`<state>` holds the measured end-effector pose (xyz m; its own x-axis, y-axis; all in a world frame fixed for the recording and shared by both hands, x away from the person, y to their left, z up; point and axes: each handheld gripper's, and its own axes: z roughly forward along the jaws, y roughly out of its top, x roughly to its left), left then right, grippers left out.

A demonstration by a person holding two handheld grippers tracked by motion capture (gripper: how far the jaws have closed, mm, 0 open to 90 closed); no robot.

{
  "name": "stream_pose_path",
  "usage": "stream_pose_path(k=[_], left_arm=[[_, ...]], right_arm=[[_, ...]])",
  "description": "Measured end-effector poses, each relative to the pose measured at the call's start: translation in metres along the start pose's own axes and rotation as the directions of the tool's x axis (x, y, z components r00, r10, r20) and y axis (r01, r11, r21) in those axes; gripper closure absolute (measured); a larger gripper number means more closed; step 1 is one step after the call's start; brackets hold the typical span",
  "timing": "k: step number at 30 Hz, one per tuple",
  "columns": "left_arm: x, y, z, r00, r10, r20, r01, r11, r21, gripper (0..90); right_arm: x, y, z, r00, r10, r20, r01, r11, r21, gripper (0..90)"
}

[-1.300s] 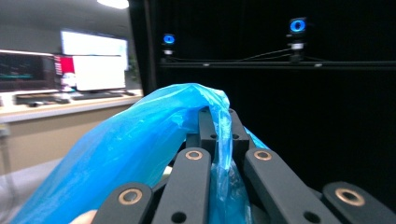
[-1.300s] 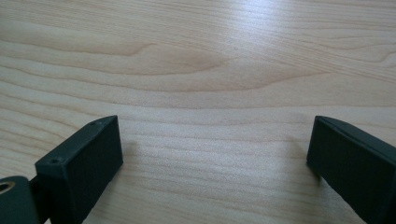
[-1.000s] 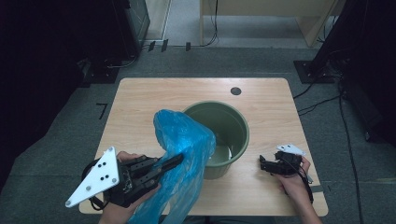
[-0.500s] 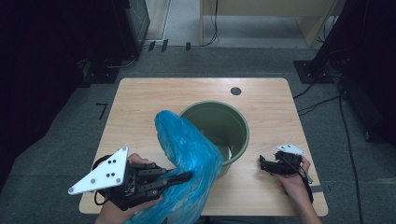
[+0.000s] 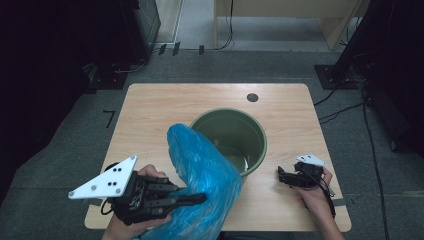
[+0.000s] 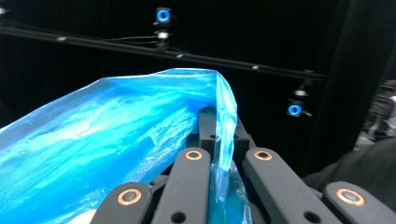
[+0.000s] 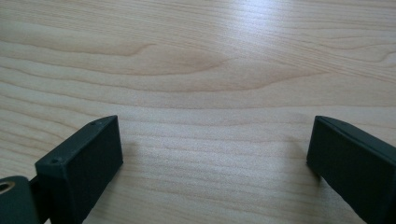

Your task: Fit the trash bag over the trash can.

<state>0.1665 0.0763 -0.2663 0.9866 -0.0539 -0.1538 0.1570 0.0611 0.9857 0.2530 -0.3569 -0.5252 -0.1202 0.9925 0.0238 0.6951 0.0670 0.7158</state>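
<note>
Blue bag (image 5: 202, 175) between left tongs (image 5: 200, 198)

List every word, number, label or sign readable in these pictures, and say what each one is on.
"7": a dark mark that reads like this digit, on the grey floor left of the wooden table.
Blue plastic bag, clamped in the left gripper: no print.
Green bucket: no label to be seen.
Right gripper, resting open on the table: no lettering to be seen.
</note>
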Motion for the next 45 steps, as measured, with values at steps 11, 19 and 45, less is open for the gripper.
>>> stream_pose_path(k=[11,19,45], left_arm=[[0.057,-0.026,-0.008,0.9787,-0.136,-0.154,0.137,0.9906,-0.004,90.0],[0.055,-0.028,-0.005,0.9830,-0.122,-0.137,0.125,0.9921,0.013,90.0],[-0.023,0.039,0.045,0.9943,0.037,0.100,-0.046,0.9956,0.082,89.6]], right_arm=[[0.000,0.000,0.000,1.0000,-0.001,0.000,0.001,1.000,0.001,3.1],[0.000,0.000,-0.001,0.9999,0.003,0.016,-0.003,1.000,-0.009,5.4],[-0.001,0.000,0.000,0.9999,0.010,0.013,-0.010,1.000,-0.009,5.3]])
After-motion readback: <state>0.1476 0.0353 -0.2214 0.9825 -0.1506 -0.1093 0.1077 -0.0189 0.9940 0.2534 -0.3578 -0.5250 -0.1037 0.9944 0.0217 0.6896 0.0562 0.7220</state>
